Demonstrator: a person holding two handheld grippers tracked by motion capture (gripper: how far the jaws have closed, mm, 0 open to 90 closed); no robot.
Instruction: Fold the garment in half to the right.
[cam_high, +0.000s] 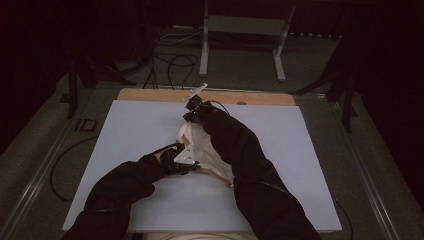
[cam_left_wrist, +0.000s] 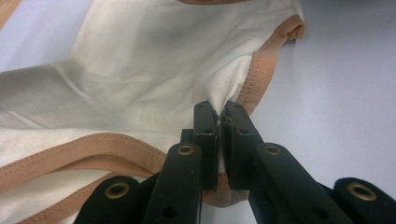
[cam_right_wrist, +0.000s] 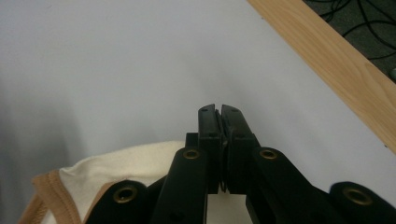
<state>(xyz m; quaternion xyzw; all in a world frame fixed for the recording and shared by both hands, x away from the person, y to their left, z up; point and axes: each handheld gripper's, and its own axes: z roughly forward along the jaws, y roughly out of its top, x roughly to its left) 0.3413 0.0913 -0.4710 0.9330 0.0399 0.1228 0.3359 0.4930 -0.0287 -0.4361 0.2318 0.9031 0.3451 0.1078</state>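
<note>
While both pairs of tongs were held over the pale blue-grey table mat (cam_high: 140, 150), a cream cotton garment with tan-orange bound edges (cam_high: 210, 150) was seen gathered near the middle of that mat, between the two black-sleeved forearms. In the high view, the left gripper (cam_high: 184, 161) was placed at the garment's near left edge, and the right gripper (cam_high: 195, 111) at its far end, towards the light wooden strip (cam_high: 150, 95) along the mat's far side.

In the left gripper view, the left gripper (cam_left_wrist: 219, 122) was shown with its black jaws pressed together on a pinched fold of the garment (cam_left_wrist: 140, 70), just beside a curved tan-orange binding; the cloth was drawn taut from the jaws and spread away across the mat (cam_left_wrist: 345, 93).

In the right gripper view, the right gripper (cam_right_wrist: 219, 116) was shown with its jaws closed to a thin slit. The garment (cam_right_wrist: 130, 170) was seen bunched below and behind the jaws, with pale cloth visible in the gap lower down, so a thin fold appeared to be held there, though the tips themselves were shown against bare mat (cam_right_wrist: 93, 70). The wooden strip (cam_right_wrist: 327, 60) was seen running diagonally at the upper right.
</note>
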